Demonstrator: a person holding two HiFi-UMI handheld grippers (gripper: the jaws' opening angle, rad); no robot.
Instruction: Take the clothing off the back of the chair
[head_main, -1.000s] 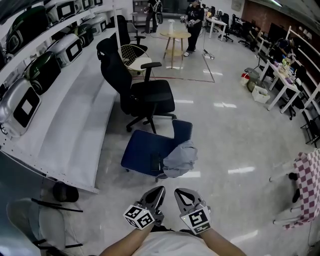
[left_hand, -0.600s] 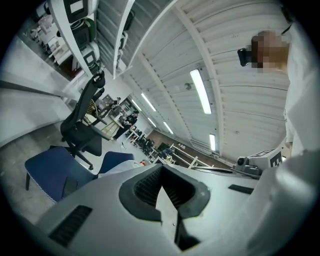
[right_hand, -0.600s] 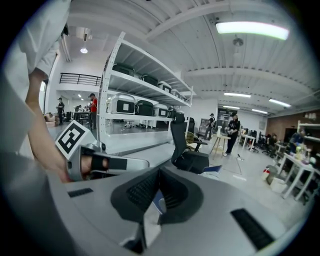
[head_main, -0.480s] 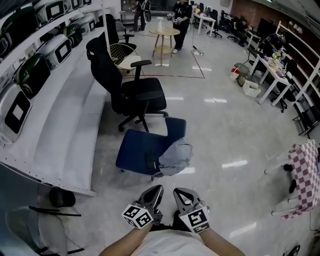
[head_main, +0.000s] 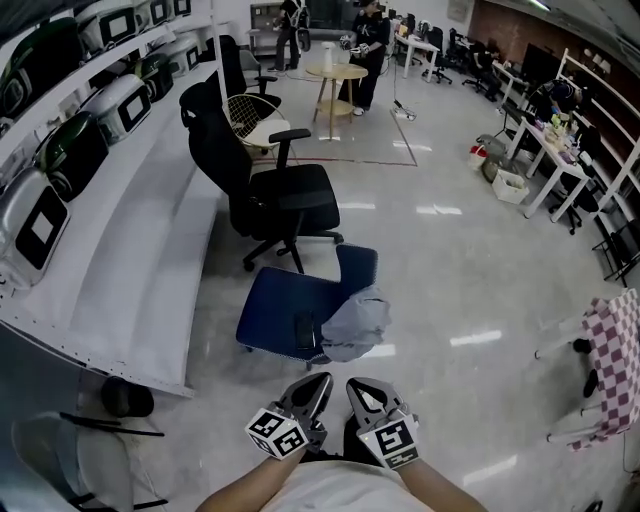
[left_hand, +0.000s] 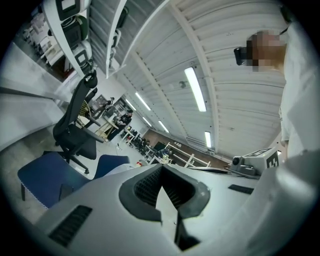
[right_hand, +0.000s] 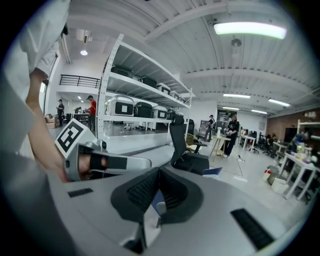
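Grippers: left gripper (head_main: 318, 382) clenched, empty; right gripper (head_main: 357, 385) same. Ahead of both, grey clothing (head_main: 355, 322) draped over blue chair (head_main: 285, 308) back.

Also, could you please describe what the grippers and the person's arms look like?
Both the left gripper and the right gripper have pale grey bodies with dark ribbed pads. Each carries a white cube with black square markers. The person wears a white top that leaves the forearms bare.

Held low at 6 o'clock, side by side: left gripper (head_main: 316, 384), jaws together, empty, tipped toward 1 o'clock; right gripper (head_main: 360, 386), likewise closed, empty, tipped toward 11 o'clock.
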